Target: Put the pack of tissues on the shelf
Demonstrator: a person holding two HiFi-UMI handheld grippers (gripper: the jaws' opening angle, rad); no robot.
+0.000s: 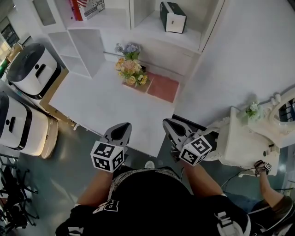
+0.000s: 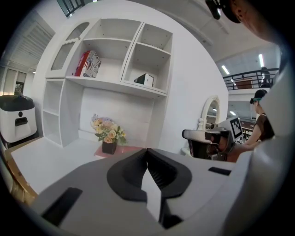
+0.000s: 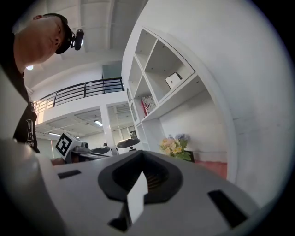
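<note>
White shelf [image 1: 152, 26], black-and-white pack of tissues [image 1: 172, 17], pink mat [image 1: 162, 87], flowers [image 1: 131, 69] — yellow, peach, pale blue

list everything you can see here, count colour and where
shelf unit: one, white, behind the desk
pack of tissues: one, dark and white, upper right shelf compartment
boxed item: one, red and white, upper left compartment
flower bouquet: one, yellow, pink and blue, on the mat
mat: one, pink, on the desk
desk: one, white
machines: two, white and black, left of desk
vanity: one, white, right
left hand-held gripper: grey, shut, empty
right hand-held gripper: grey, shut, empty
</note>
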